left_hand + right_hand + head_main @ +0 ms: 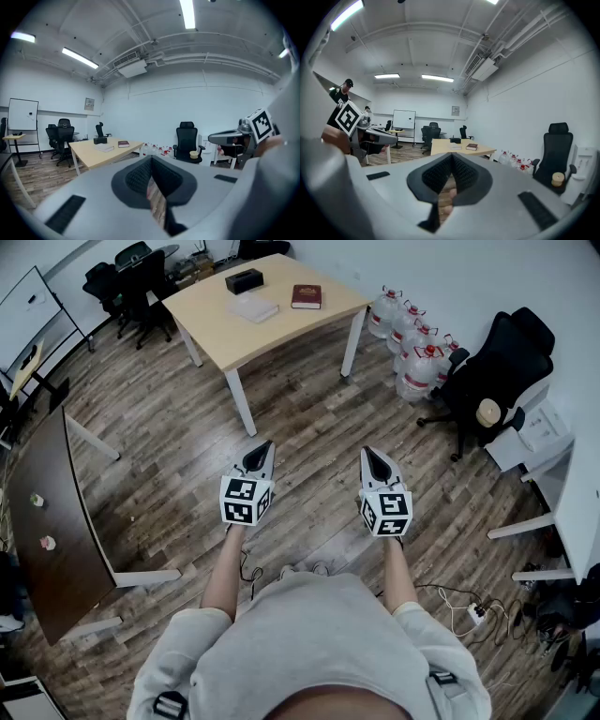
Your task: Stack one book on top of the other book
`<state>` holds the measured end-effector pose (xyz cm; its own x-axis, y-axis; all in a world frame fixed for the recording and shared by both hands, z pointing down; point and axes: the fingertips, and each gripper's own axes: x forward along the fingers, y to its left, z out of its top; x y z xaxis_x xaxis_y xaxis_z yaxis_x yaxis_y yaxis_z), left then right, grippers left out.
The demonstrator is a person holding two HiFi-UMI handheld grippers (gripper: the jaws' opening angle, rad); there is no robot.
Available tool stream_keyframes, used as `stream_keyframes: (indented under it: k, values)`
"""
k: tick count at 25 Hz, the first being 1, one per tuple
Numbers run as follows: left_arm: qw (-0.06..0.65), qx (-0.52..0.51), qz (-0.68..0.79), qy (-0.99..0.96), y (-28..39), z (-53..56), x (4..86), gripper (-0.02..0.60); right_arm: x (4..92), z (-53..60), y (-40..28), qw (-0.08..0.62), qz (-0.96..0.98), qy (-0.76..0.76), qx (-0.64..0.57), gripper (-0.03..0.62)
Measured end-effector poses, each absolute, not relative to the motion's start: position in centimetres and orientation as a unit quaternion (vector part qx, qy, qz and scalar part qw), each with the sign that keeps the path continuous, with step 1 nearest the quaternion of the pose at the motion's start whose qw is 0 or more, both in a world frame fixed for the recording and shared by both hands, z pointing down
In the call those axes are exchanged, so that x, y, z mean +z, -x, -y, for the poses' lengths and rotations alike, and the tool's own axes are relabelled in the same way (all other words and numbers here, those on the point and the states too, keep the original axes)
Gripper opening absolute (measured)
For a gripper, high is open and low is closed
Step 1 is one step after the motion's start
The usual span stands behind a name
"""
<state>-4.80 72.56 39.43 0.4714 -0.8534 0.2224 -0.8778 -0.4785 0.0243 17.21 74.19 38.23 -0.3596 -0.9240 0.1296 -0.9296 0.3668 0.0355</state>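
- While the left gripper [264, 447] is held out over the wooden floor [309, 418] at the middle of the head view, its jaws are pressed together with nothing between them. The left gripper view shows the two dark pads meeting at the tip.
- The right gripper [368, 453], just right of centre, is likewise closed tight and empty. Its pads touch at the tip in the right gripper view.
- Both forearms reach up the frame from the person at the bottom edge, side by side and apart. Each ends at its gripper's marker cube.
- The two grippers lie close to level, tipped a little downward. Their tips aim at the upper part of the frame.
- The pale wooden table [281, 329] stands at the upper middle of the head view, well apart from both grippers.
- A dark red book [306, 296] lies flat toward the table's upper right.
- A pale book [253, 307] lies flat just to the left of the red one. The two are apart, and neither is on the other.
- A black box [244, 280] sits just above the pale book in the frame.
- Water bottles [412, 343] stand on the floor to the right of the table, and a black office chair [487, 371] is farther right.
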Motion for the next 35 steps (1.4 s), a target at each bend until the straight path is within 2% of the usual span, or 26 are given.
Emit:
stream_keyframes:
  k: [16, 17, 18, 19, 20, 21, 22, 35]
  values:
    - [0.069, 0.092, 0.505, -0.855, 2.9, -72.9, 39.9, 0.009, 38.8, -74.2, -18.7, 0.054, 0.833, -0.549, 0.033, 0.005]
    - [0.069, 0.084, 0.500, -0.859, 2.6, -72.9, 39.8, 0.009, 38.8, -74.0, -18.4, 0.050, 0.840, -0.539, 0.035, 0.020]
    - [0.071, 0.074, 0.492, -0.864, 2.2, -72.9, 39.6, 0.041, 38.9, -73.8, -18.1, 0.046, 0.848, -0.527, 0.037, 0.265]
    - [0.074, 0.065, 0.482, -0.871, 1.7, -72.9, 39.5, 0.132, 38.8, -73.5, -17.8, 0.042, 0.854, -0.517, 0.036, 0.432]
    - [0.077, 0.061, 0.473, -0.875, 1.2, -72.7, 39.4, 0.284, 38.7, -73.3, -17.8, 0.040, 0.857, -0.512, 0.035, 0.436]
    - [0.076, 0.061, 0.468, -0.878, 0.7, -72.6, 39.4, 0.323, 38.6, -73.1, -17.8, 0.040, 0.859, -0.509, 0.034, 0.467]
    - [0.073, 0.066, 0.465, -0.880, 0.4, -72.4, 39.5, 0.348, 38.6, -73.0, -17.9, 0.041, 0.860, -0.508, 0.033, 0.469]
    - [0.073, 0.079, 0.460, -0.881, -2.5, -70.8, 40.2, 0.345, 39.5, -71.7, -20.0, 0.053, 0.858, -0.509, 0.027, 0.468]
